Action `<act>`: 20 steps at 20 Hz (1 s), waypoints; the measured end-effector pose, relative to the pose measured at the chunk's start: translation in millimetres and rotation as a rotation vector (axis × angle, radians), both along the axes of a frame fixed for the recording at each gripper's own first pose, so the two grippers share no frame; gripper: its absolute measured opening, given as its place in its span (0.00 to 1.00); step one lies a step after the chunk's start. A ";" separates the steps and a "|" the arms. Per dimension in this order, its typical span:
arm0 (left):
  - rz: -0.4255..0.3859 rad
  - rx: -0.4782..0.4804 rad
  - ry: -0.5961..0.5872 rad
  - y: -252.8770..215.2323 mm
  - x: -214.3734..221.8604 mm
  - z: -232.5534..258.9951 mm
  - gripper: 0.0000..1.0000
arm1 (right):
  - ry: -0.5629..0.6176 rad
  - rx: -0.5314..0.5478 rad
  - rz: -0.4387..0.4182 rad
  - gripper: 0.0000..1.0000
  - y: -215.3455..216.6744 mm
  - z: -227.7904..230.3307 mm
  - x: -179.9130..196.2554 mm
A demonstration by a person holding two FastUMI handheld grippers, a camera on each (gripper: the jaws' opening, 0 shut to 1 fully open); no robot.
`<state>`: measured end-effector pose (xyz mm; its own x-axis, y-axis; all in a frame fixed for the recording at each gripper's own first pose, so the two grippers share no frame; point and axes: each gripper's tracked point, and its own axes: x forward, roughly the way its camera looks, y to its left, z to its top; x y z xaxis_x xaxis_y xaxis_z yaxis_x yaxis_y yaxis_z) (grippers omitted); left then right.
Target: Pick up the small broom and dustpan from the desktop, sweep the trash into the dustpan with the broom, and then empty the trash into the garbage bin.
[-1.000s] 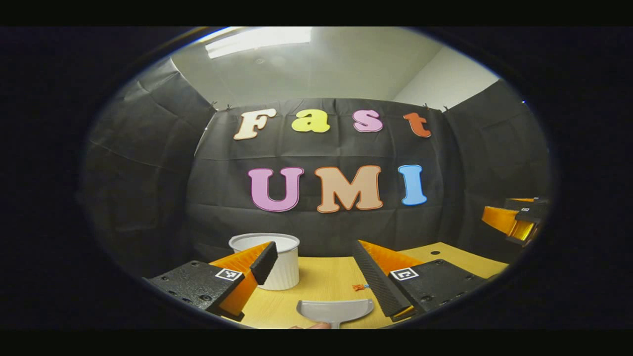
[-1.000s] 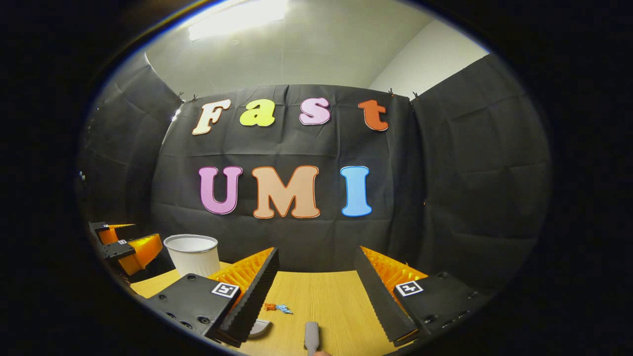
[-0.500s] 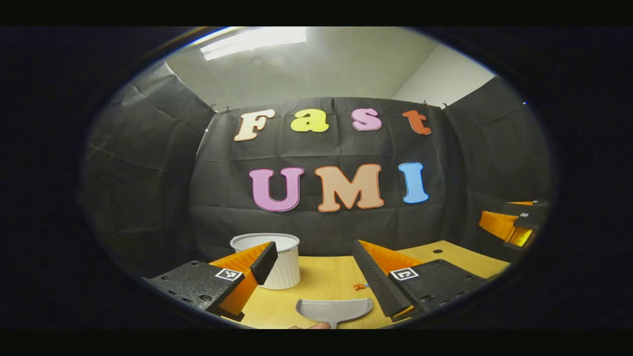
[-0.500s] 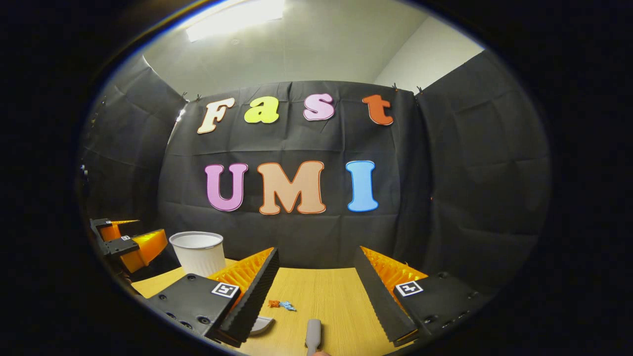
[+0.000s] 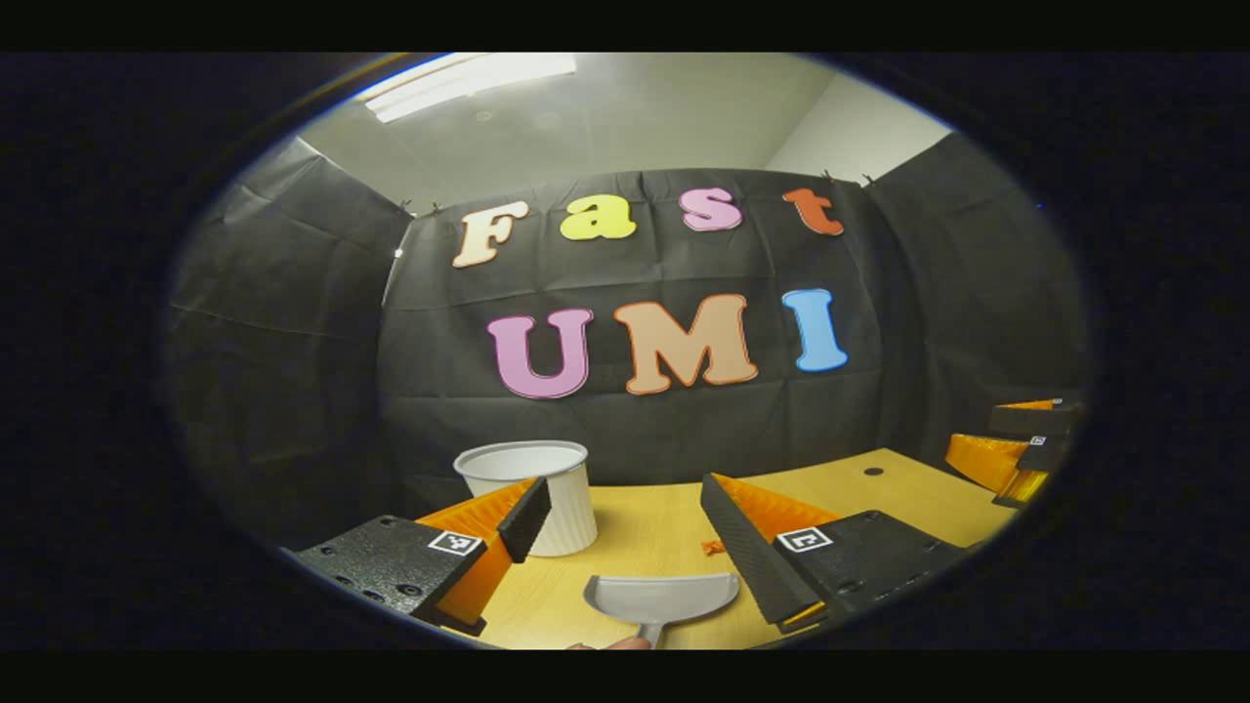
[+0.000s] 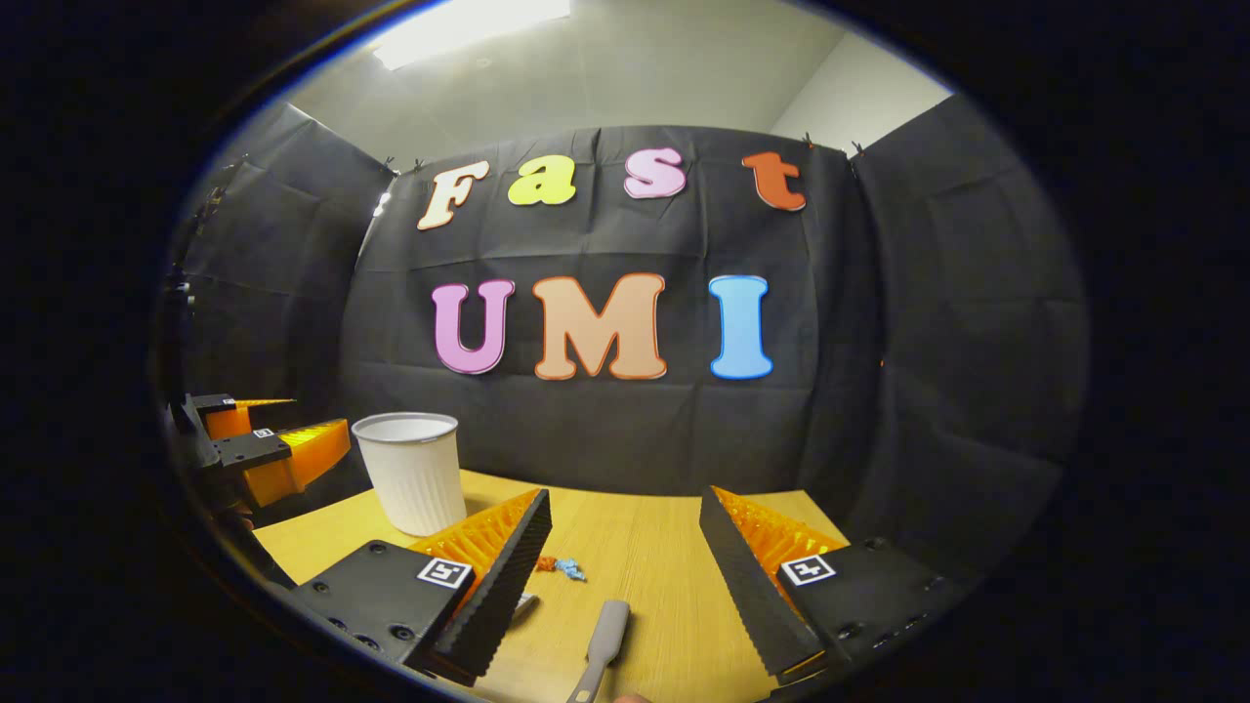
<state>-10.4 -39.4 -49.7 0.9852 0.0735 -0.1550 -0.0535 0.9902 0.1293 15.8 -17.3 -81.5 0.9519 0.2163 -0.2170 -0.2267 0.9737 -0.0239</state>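
Observation:
In the left gripper view a grey dustpan [image 5: 662, 598] lies flat on the wooden desktop [image 5: 635, 532], just below and ahead of my open left gripper [image 5: 623, 500]. A small orange scrap of trash [image 5: 713, 547] lies beside the right finger. In the right gripper view the grey broom handle [image 6: 605, 630] lies on the desktop between the fingers of my open right gripper [image 6: 625, 513], below them. Orange and blue trash [image 6: 559, 566] lies ahead of the handle. A corner of the dustpan [image 6: 525, 603] peeks out beside the left finger. Neither gripper touches anything.
A white ribbed garbage bin [image 5: 532, 488] stands upright at the back left of the desk, also seen as the bin [image 6: 410, 483]. The other gripper [image 5: 1016, 454] hovers at the desk's right end; the left one [image 6: 264, 454] hovers left of the bin. Black cloth walls enclose the desk.
Both views have tipped downward, so more desktop shows. The bin, dustpan and broom handle sit higher and larger in view. Both grippers stay open and nothing was picked up.

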 end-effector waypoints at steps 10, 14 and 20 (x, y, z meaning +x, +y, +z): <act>-0.033 -0.020 0.472 0.5 -29.0 -165.3 0.95 | 0.412 -0.059 0.041 0.96 16.6 -135.3 -5.0; -0.011 -0.005 0.611 7.7 -48.5 -215.0 0.95 | 0.544 -0.115 0.032 0.99 18.3 -183.6 -4.0; 0.013 -0.001 0.792 12.0 -79.8 -264.9 1.00 | 0.718 -0.203 0.020 0.99 4.9 -244.9 -22.1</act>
